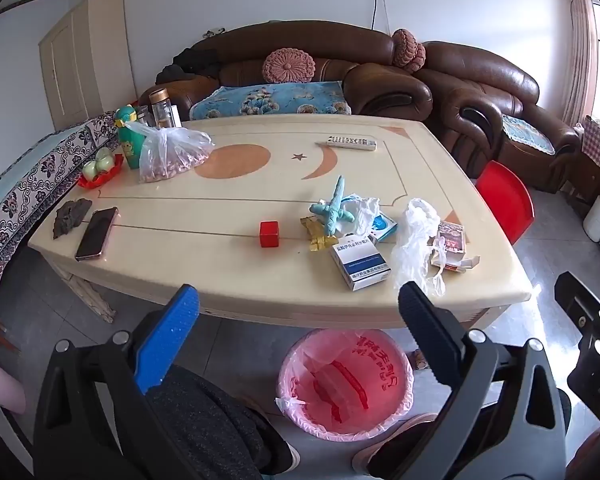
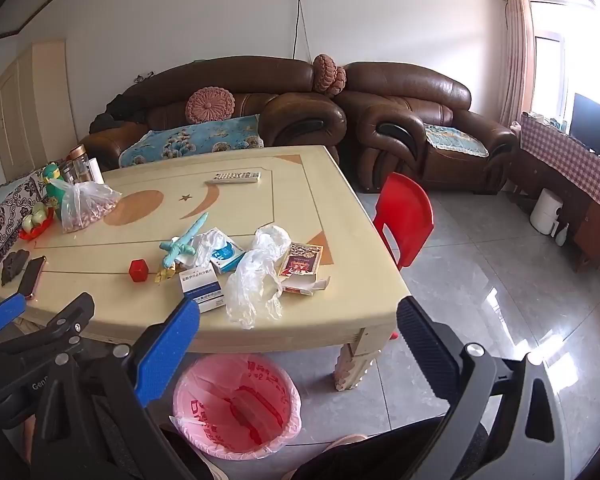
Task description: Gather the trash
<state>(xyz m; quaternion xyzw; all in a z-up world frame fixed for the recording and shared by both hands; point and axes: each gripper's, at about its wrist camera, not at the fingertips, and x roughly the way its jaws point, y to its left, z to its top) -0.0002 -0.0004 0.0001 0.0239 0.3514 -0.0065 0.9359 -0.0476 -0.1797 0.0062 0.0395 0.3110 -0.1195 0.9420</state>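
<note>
Hovering: both grippers hang short of the cream table [image 1: 480,288], angled down toward it, nothing between their jaws.
Trash location: the litter sits bunched near the table's front right corner, above the bin lined with a pink plastic bag [image 1: 346,384] on the floor just in front of the table.
Crumpled clear plastic bag [image 1: 418,240]: nearest the edge; probably feather-light, limp and slippery, so a pinch on a thick gathered fold should hold better than on a single layer.
Blue-and-white cardboard medicine box [image 1: 360,262]: just left of the bag; likely light and stiff, best squeezed across its narrow sides.
Torn red-printed carton [image 1: 452,242]: right of the bag, flaps loose; likely to crush or sag, so the firm body is the safer hold.
White crumpled wrapper [image 1: 362,210]: behind the box, soft, partly under a teal plush toy [image 1: 334,208] that is likely not trash.
Left gripper [image 1: 300,308]: jaws spread wide, touching nothing.
Right gripper [image 2: 298,320]: jaws spread wide, empty, roughly framing the clear bag from above.
Progress: apparently at the start; the table litter looks untouched.
</note>
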